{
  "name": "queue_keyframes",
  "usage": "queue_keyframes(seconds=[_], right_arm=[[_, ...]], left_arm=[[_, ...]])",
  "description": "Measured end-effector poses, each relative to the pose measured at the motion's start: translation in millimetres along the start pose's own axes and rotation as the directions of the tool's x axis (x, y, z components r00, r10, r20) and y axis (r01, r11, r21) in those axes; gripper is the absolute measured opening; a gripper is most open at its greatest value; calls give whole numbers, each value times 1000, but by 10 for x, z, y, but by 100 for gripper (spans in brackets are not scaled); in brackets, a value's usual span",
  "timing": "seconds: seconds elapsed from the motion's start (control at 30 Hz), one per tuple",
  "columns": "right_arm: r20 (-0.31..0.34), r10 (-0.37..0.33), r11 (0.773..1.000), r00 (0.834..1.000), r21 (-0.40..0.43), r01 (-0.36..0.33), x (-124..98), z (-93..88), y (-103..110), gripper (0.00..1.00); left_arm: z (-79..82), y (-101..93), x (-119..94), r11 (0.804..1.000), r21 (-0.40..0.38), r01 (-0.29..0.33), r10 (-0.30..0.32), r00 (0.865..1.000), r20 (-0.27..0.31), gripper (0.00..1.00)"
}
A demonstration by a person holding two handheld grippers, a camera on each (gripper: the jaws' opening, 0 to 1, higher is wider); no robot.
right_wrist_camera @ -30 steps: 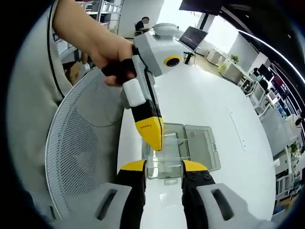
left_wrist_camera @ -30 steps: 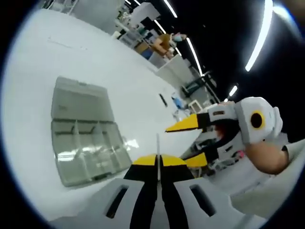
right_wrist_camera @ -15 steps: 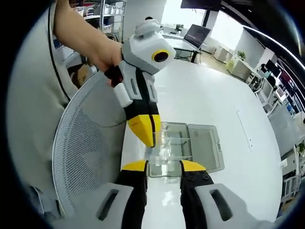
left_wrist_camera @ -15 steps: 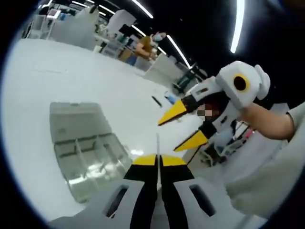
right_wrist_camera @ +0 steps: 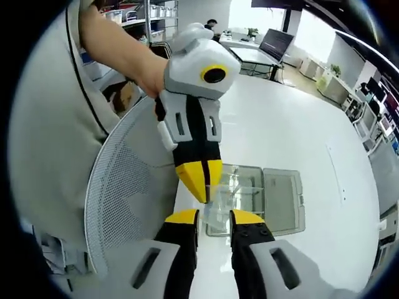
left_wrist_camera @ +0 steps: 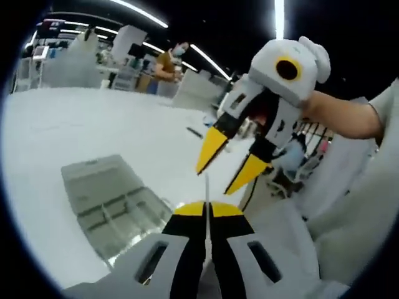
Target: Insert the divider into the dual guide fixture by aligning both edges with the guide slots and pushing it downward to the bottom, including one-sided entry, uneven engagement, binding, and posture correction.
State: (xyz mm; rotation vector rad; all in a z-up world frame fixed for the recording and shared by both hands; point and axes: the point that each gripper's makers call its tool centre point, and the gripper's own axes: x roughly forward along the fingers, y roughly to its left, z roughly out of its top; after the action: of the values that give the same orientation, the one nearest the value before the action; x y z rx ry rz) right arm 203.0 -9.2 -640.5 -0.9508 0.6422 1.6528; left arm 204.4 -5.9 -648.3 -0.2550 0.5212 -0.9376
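The thin divider (left_wrist_camera: 206, 187) is pinched upright between the left gripper (left_wrist_camera: 206, 208) fingers; the right gripper (left_wrist_camera: 227, 168) is held open near it, above the clear fixture (left_wrist_camera: 112, 205) on the white surface (left_wrist_camera: 75, 124).

Place: open-plan lab or office
Work surface: big white table (right_wrist_camera: 293, 131)
Lighting: long ceiling light strips (left_wrist_camera: 278, 15)
Furniture: desks with monitors (right_wrist_camera: 278, 42), shelving (right_wrist_camera: 128, 12), mesh chair (right_wrist_camera: 134, 199)
People: a person (left_wrist_camera: 169, 62) standing in the background

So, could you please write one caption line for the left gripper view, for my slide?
Left gripper shut on thin white divider above clear plastic compartment box on white table; open right gripper nearby.
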Motion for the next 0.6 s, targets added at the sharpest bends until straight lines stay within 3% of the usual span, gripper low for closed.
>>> queue_keyframes(seconds=[0.4, 0.6], right_arm=[[-34, 77, 997, 996, 3, -77, 58, 43, 50, 7], [-50, 109, 994, 993, -5, -109, 66, 52, 73, 2]], left_arm=[[31, -59, -14, 986, 163, 26, -25, 1000, -3, 0], [18, -73, -7, 978, 207, 36, -35, 999, -8, 0]])
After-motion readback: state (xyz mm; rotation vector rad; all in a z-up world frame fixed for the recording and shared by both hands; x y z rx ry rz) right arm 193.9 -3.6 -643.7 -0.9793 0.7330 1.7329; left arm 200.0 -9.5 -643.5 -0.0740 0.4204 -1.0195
